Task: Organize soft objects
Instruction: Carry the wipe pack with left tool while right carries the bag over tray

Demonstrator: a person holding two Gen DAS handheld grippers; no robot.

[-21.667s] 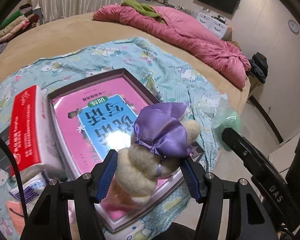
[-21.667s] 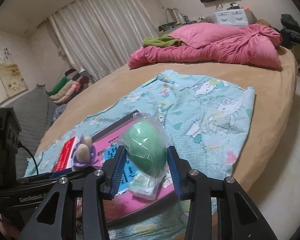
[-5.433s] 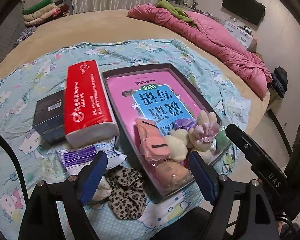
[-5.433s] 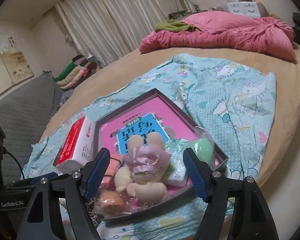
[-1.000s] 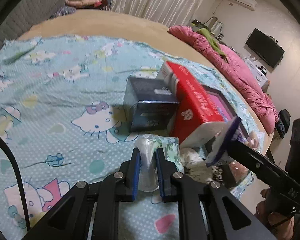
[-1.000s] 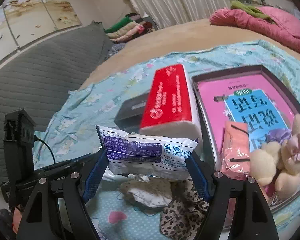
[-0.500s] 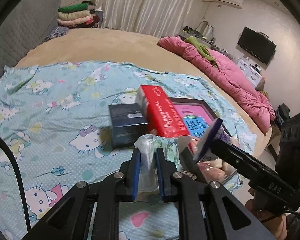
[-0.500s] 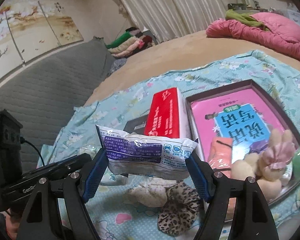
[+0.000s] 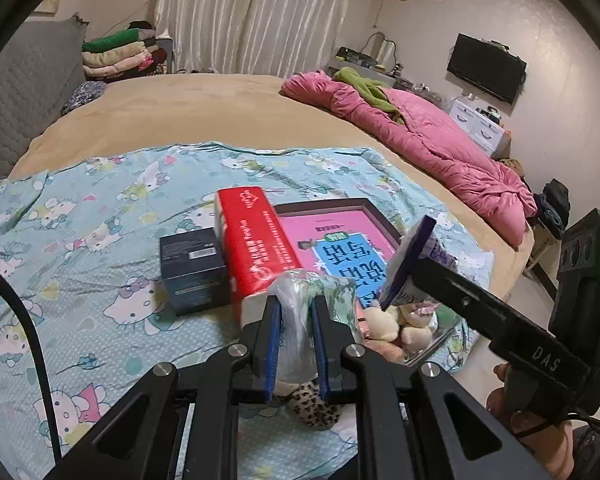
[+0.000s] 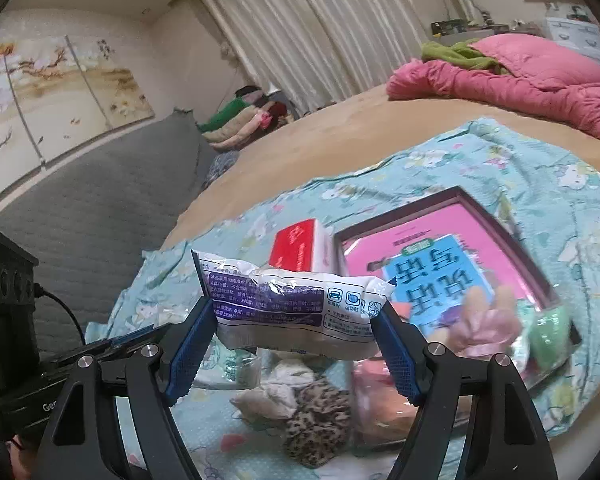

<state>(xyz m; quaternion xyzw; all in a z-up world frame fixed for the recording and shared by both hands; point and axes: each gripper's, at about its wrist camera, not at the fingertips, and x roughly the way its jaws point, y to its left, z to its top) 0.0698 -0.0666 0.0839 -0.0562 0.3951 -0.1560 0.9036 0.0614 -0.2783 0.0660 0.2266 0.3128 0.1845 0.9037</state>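
Plush toys (image 9: 396,320) inside pink tray (image 9: 332,205)

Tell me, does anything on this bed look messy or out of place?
Yes. A leopard-print cloth and a crumpled whitish cloth lie loose on the blanket outside the tray, where the plush toys are piled. Both grippers are clamped on plastic packets in the air.

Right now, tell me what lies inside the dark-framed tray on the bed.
The tray holds a pink booklet flat on its floor, plush toys heaped at the near end, and a green bagged item. The right gripper and its wipes packet cover part of that heap.
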